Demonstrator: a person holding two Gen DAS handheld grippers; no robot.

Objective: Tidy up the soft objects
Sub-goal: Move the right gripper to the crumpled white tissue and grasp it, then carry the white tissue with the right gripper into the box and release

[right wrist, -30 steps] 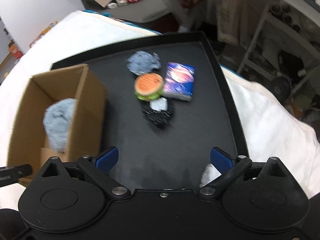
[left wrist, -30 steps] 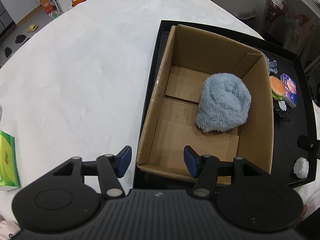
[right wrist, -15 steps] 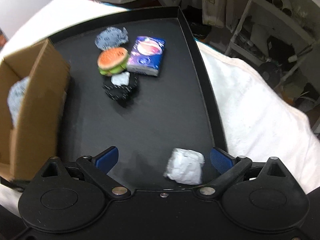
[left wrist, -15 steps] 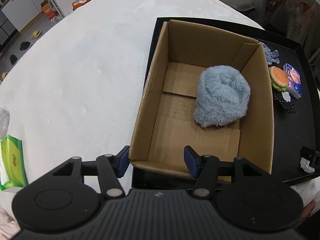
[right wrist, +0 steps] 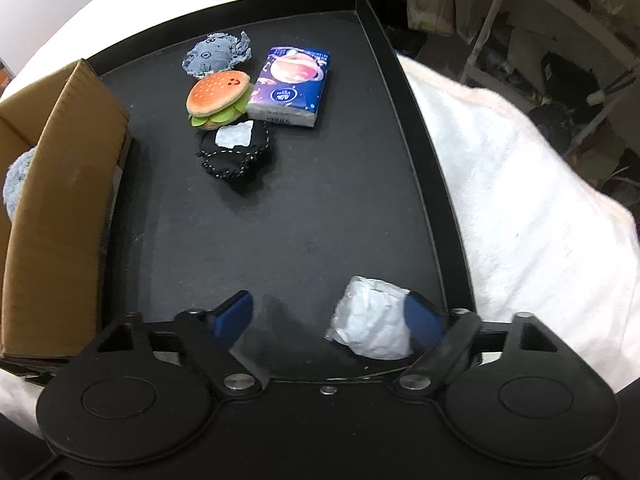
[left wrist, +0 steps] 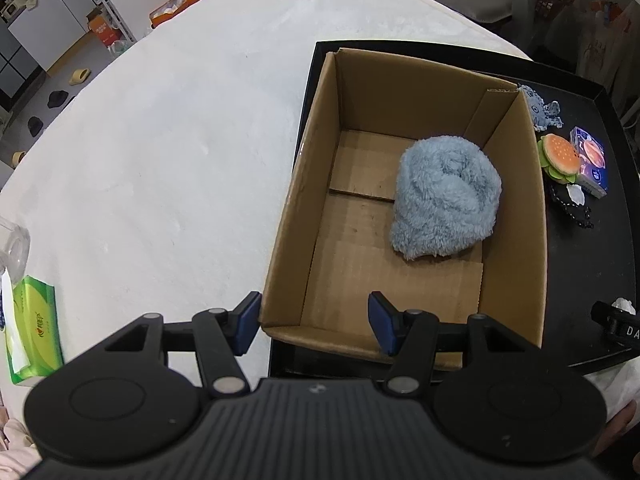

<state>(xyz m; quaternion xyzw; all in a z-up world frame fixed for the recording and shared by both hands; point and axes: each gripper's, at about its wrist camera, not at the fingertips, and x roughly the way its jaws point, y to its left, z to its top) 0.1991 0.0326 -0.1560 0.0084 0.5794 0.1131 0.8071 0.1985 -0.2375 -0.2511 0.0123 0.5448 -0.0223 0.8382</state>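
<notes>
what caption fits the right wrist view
Right gripper closing around a crumpled white wad on the black tray, plush toys beyond.

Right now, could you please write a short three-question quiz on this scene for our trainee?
1. True or false: the cardboard box holds the fluffy blue plush.
2. Which thing lies between the closing jaws of the right gripper? A. burger plush B. crumpled white wad C. tissue pack
3. Name the toy touching the tissue pack on the black tray.

Key:
1. True.
2. B: the crumpled white wad lies against one blue pad, not yet clamped.
3. The burger plush.
</notes>
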